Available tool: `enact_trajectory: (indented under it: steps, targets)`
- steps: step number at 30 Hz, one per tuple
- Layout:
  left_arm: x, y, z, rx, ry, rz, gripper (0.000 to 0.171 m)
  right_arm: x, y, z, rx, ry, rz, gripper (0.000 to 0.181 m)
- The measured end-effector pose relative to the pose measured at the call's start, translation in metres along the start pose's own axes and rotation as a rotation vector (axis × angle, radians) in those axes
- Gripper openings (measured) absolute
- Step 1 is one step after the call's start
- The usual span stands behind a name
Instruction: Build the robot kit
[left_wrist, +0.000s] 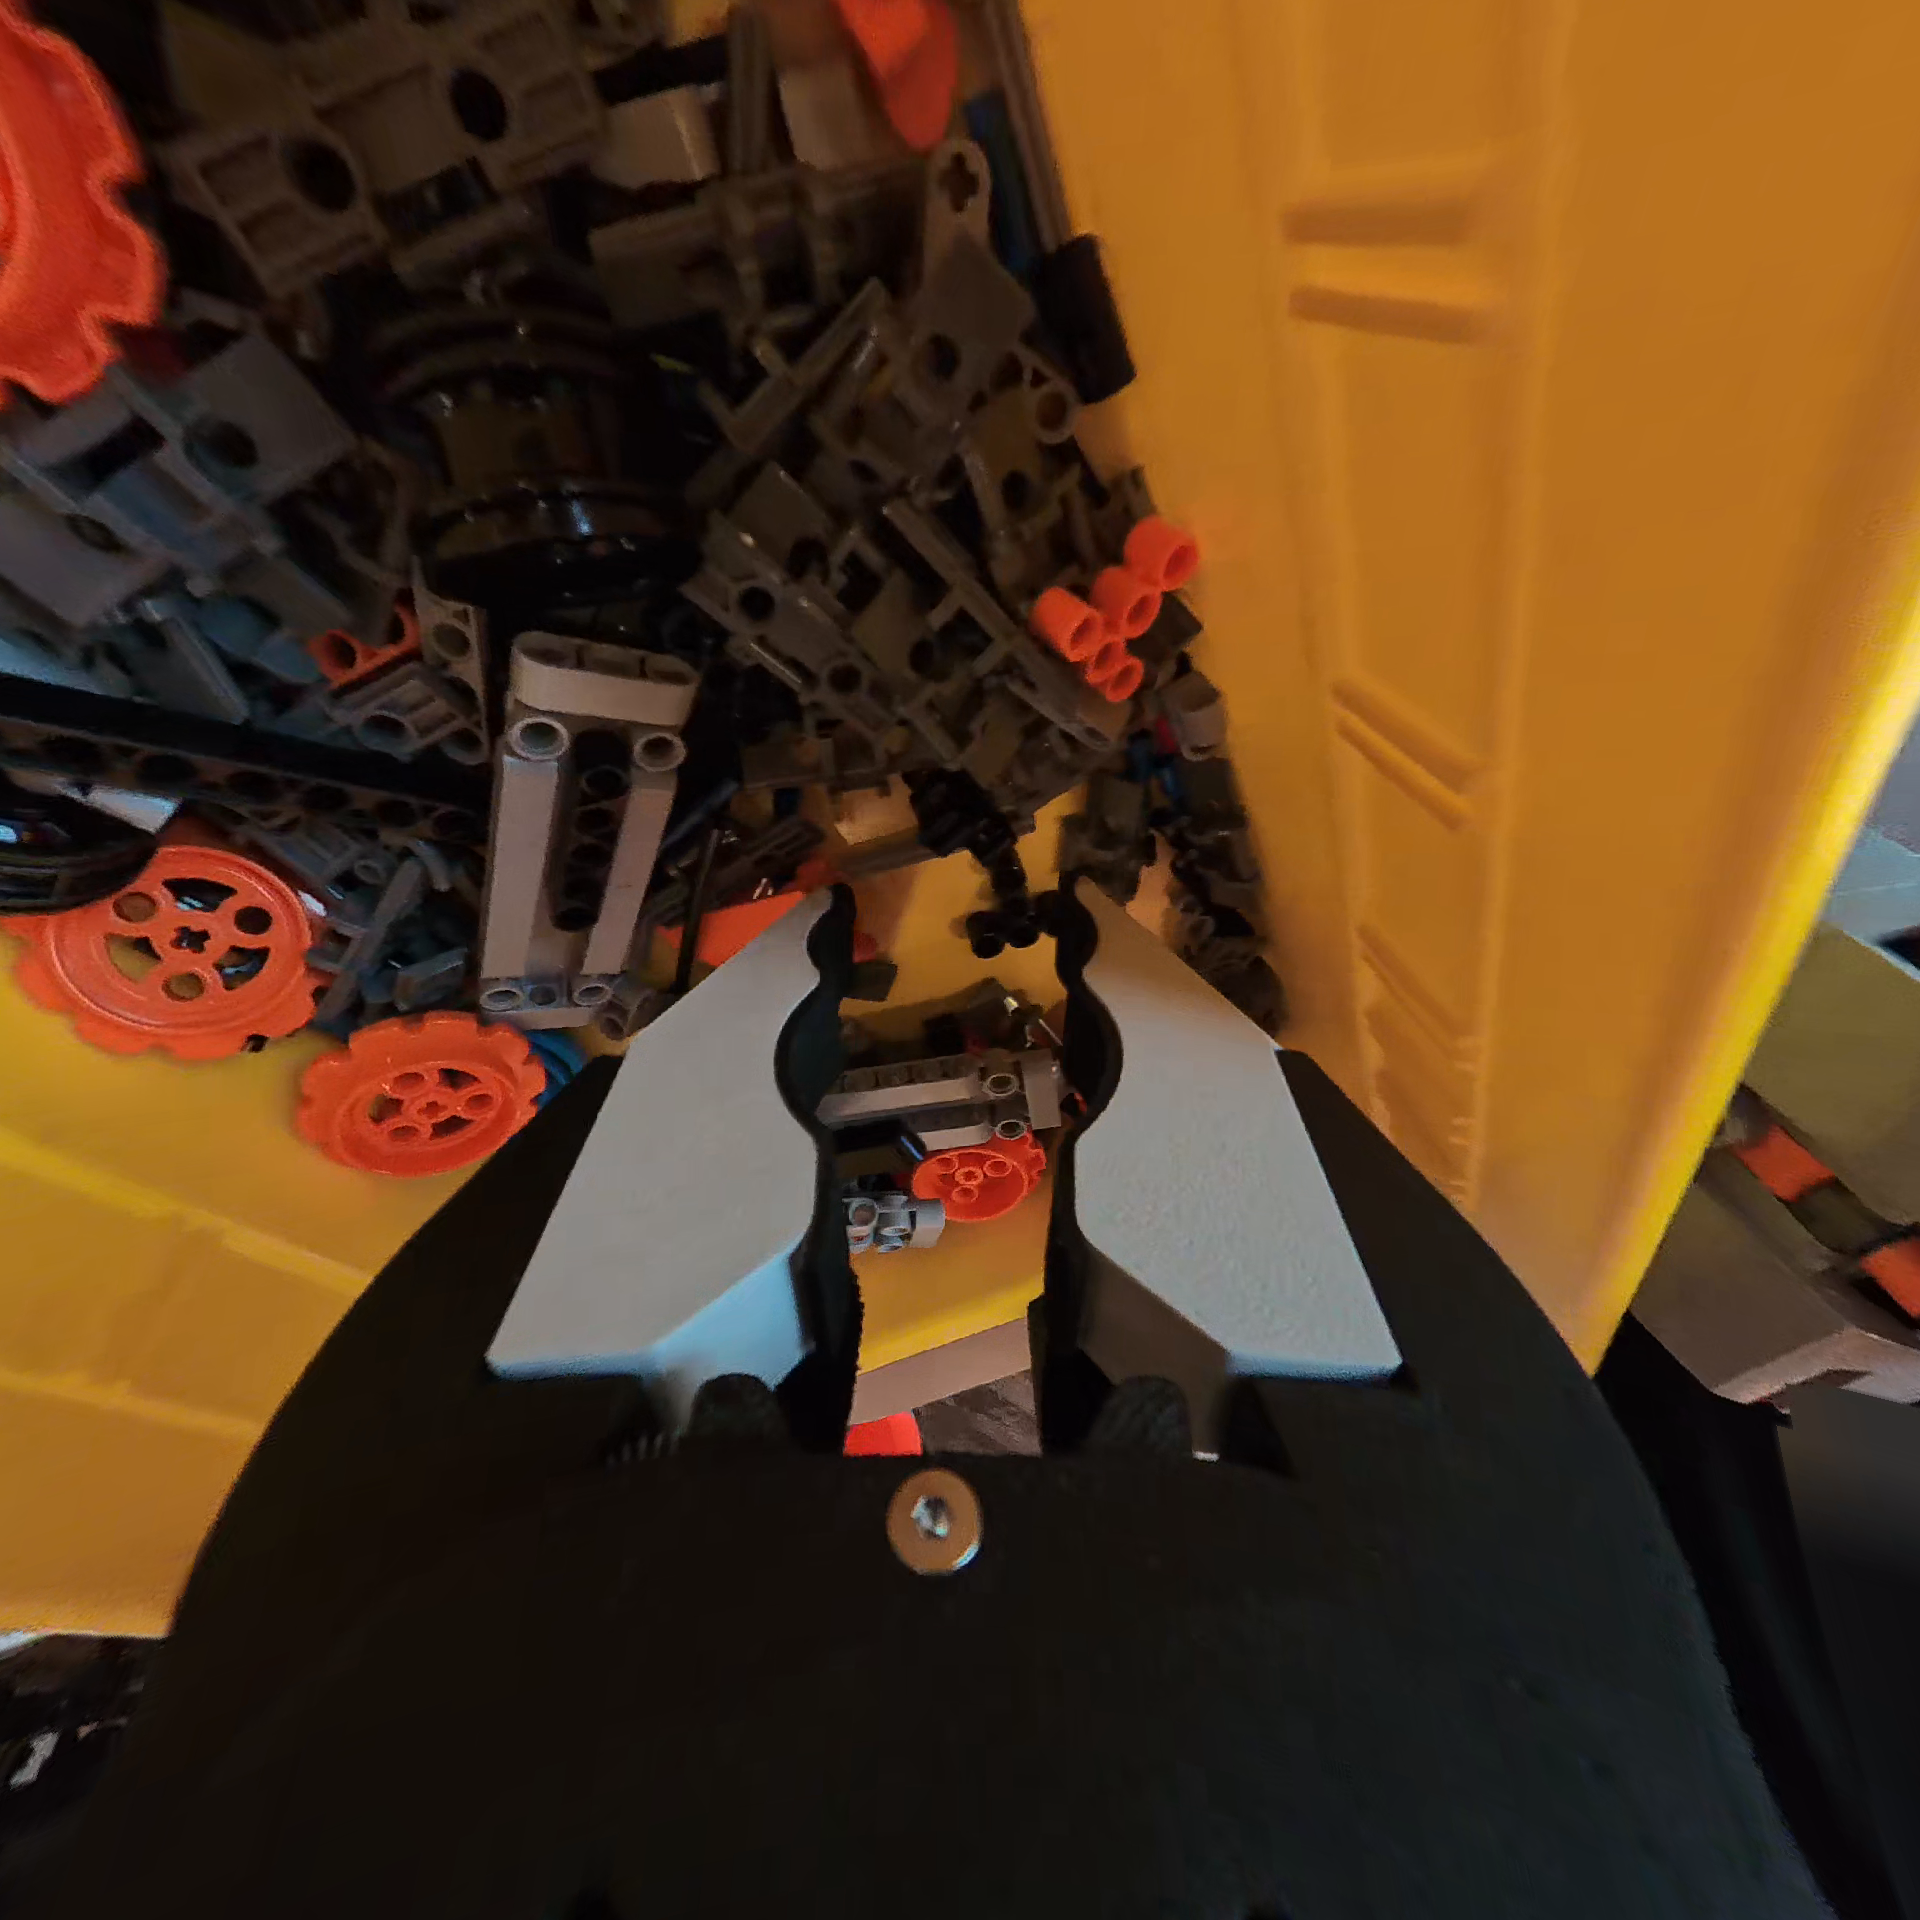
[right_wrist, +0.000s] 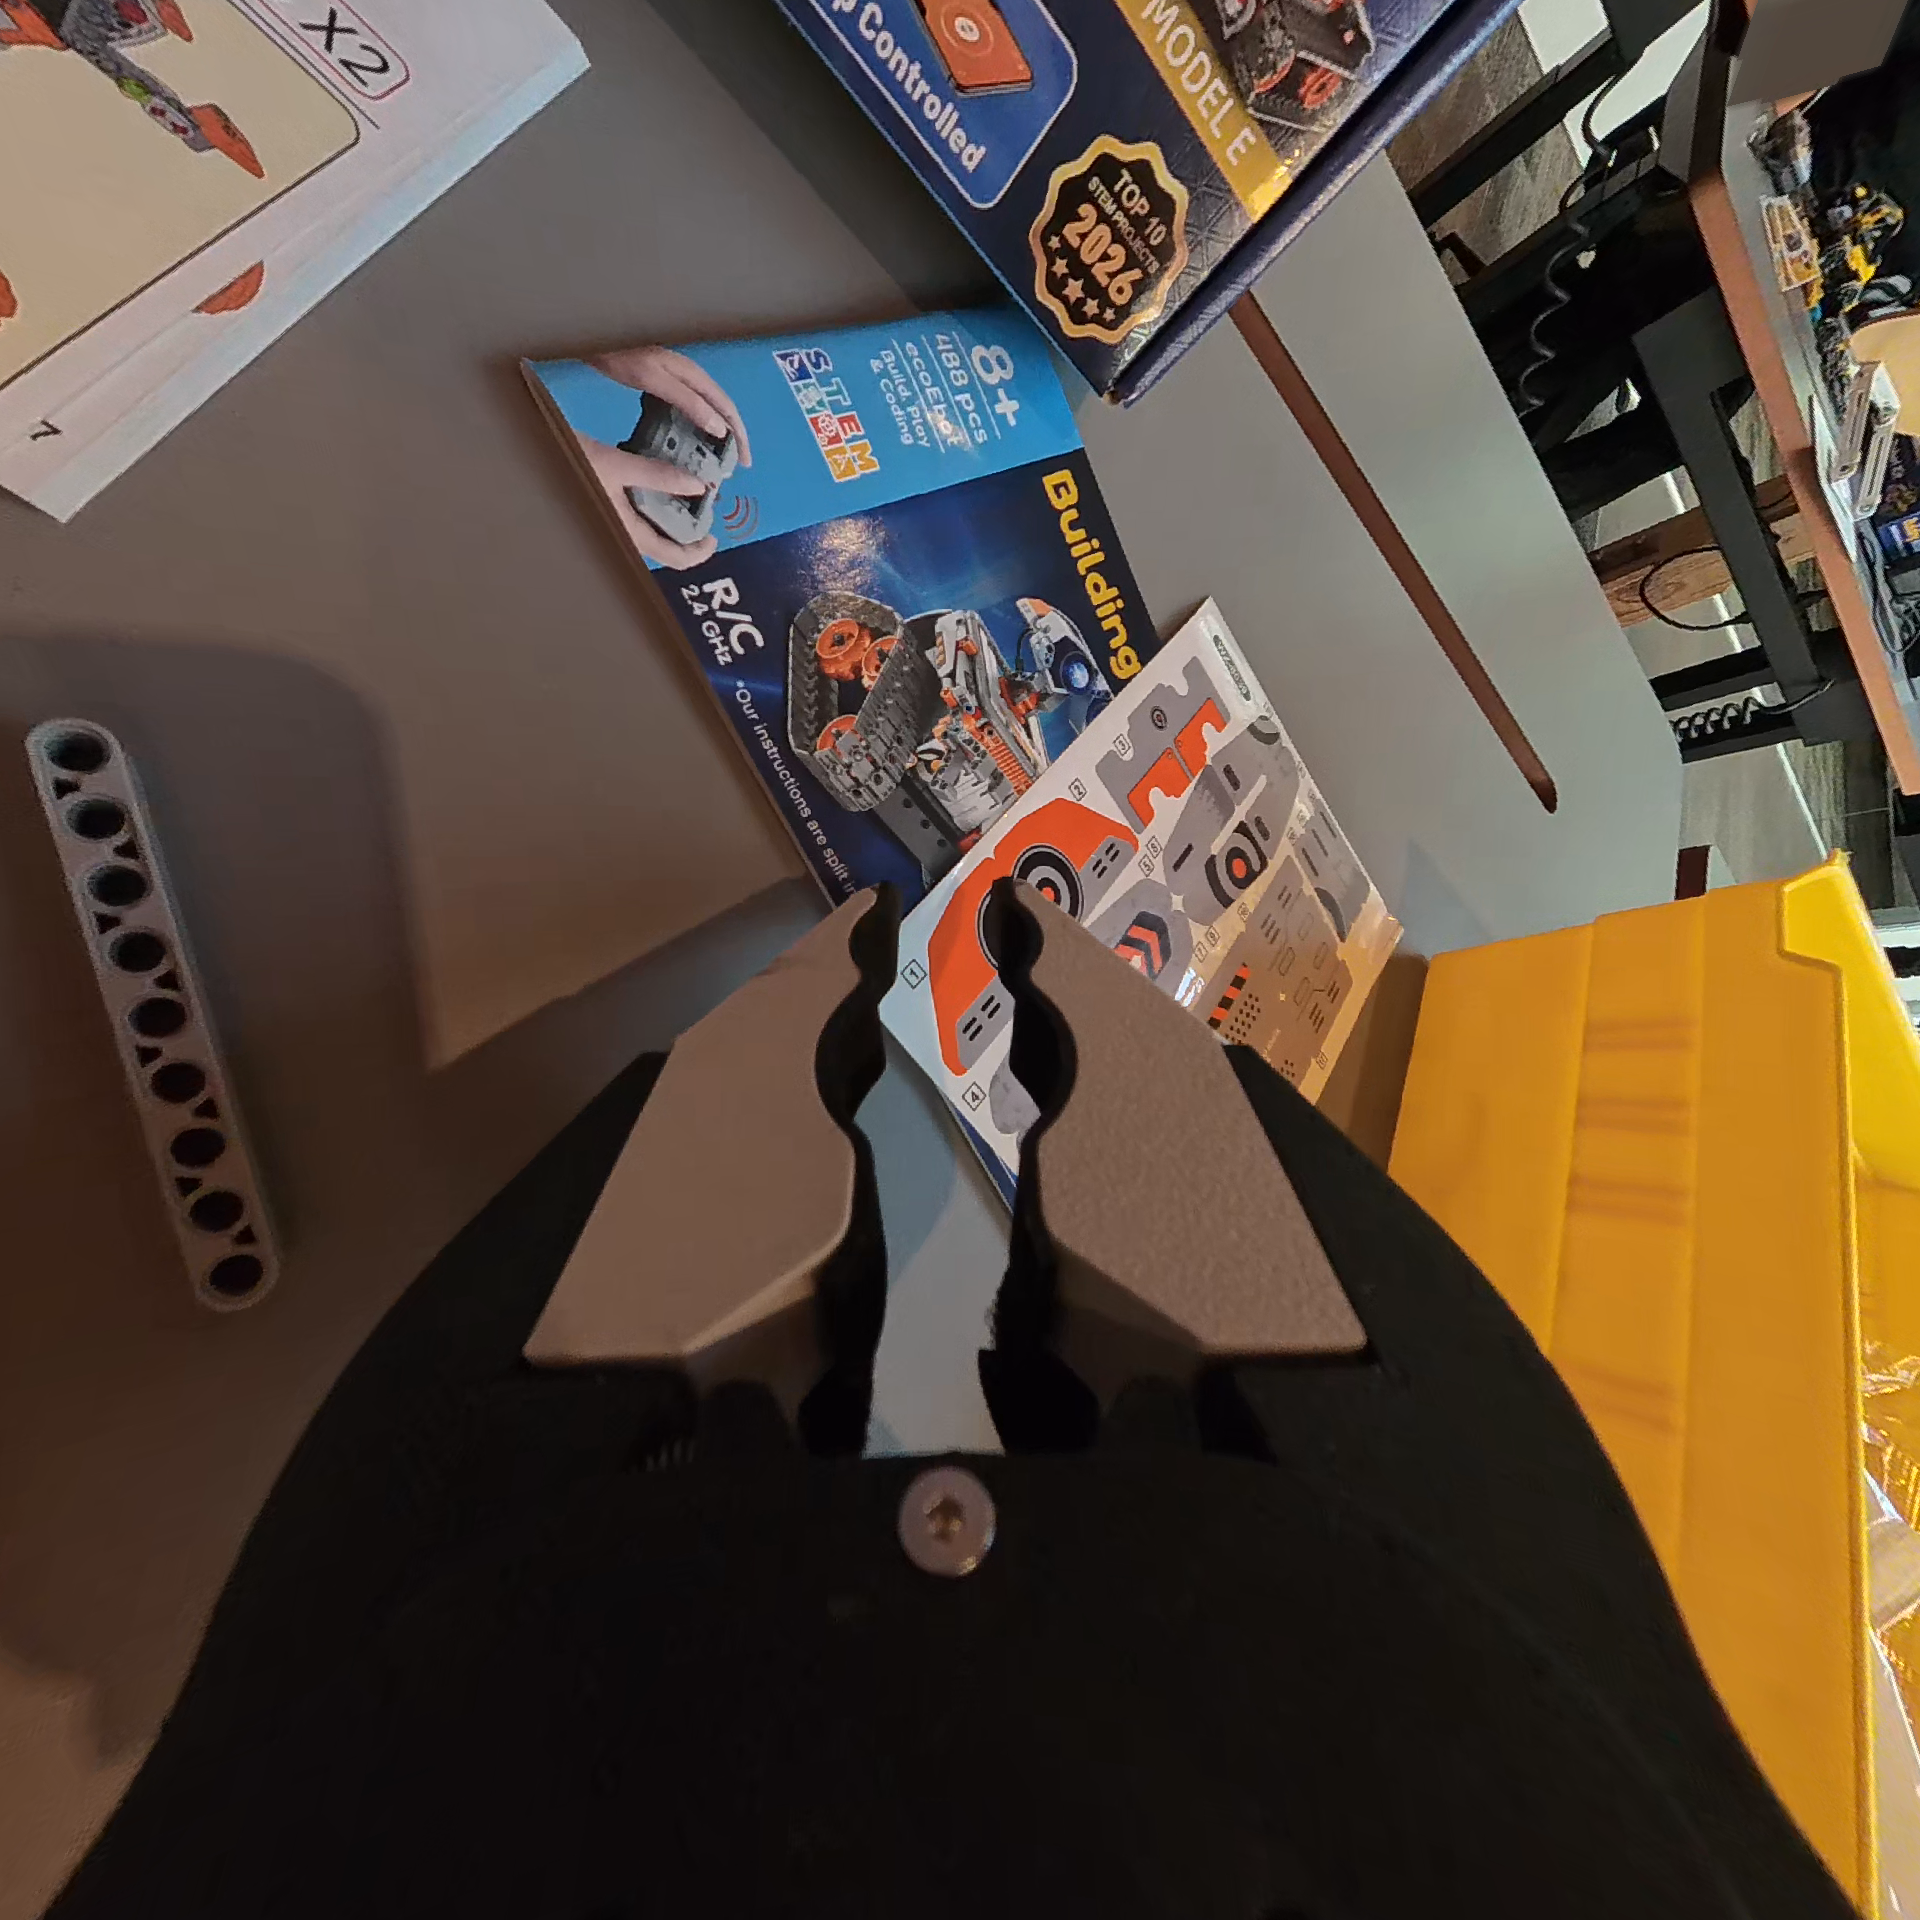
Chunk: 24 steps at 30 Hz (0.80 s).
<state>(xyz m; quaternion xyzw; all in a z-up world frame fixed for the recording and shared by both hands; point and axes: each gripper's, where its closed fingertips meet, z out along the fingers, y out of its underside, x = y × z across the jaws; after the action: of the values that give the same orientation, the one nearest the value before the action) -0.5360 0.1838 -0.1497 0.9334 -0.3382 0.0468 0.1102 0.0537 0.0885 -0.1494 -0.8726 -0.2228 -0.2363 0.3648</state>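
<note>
Left hand-held gripper (left_wrist: 951, 914): jaws parted by a narrow gap, empty, poised inside a yellow bin (left_wrist: 1455, 623) over a heap of plastic building pieces (left_wrist: 727, 520). Nearest the fingertips lies a small black linked piece (left_wrist: 1003, 920); lower in the gap sit a short grey beam (left_wrist: 945, 1091) and a small orange gear (left_wrist: 977, 1174) on the bin floor. Orange toothed wheels (left_wrist: 171, 951) and a light grey frame piece (left_wrist: 582, 821) lie to the left; an orange connector cluster (left_wrist: 1127, 613) rests against the bin wall on the right.

Right hand-held gripper (right_wrist: 940, 899): jaws narrowly apart, holding nothing, above the grey tabletop (right_wrist: 468, 416). Its tips hover over a sticker sheet (right_wrist: 1195, 852) overlapping a blue instruction booklet (right_wrist: 883, 540). A long grey beam with holes (right_wrist: 156, 1008) lies well apart to the left; an open manual (right_wrist: 208, 156) and a dark blue box (right_wrist: 1143, 156) lie farther off; the bin's outer wall stands just beside on the right.

Handling: the pieces appear light, rigid and smooth, likely to slip or tangle in the heap; loose ones on the bare floor seem easiest to pinch across their flat sides.

Clearance: the bin wall crowds the left gripper's right side; open room lies leftward. The tabletop left of the right gripper is open.
</note>
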Motion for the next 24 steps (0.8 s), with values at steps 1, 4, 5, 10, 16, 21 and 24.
enact_trajectory:
  steps: [1, 4, 5, 10, 16, 21, 24]
  targets:
    - [-0.002, 0.001, 0.001, -0.005, -0.001, -0.012, 0.036, 0.0, 0.0, 0.0, -0.001, -0.001, 0.001, 0.017]
    - [-0.006, 0.003, -0.001, 0.002, 0.001, -0.034, 0.036, 0.0, 0.001, 0.001, -0.004, -0.004, 0.003, 0.017]
    - [-0.007, 0.003, -0.002, 0.007, -0.001, -0.04, 0.036, 0.0, 0.001, 0.001, -0.004, -0.004, 0.003, 0.017]
    - [-0.01, 0.008, -0.007, 0.02, -0.004, -0.068, 0.037, 0.0, 0.001, 0.0, -0.002, -0.004, 0.001, 0.017]
    - [-0.008, 0.015, -0.008, 0.013, 0.003, -0.091, 0.038, -0.002, 0.001, 0.001, -0.001, -0.015, 0.003, 0.017]
    - [-0.007, 0.024, -0.01, -0.005, -0.009, -0.101, 0.043, -0.003, -0.001, 0.0, 0.003, -0.021, -0.001, 0.017]
    - [-0.006, 0.027, -0.013, -0.001, -0.017, -0.108, 0.044, -0.005, -0.001, 0.0, 0.003, -0.027, -0.002, 0.017]
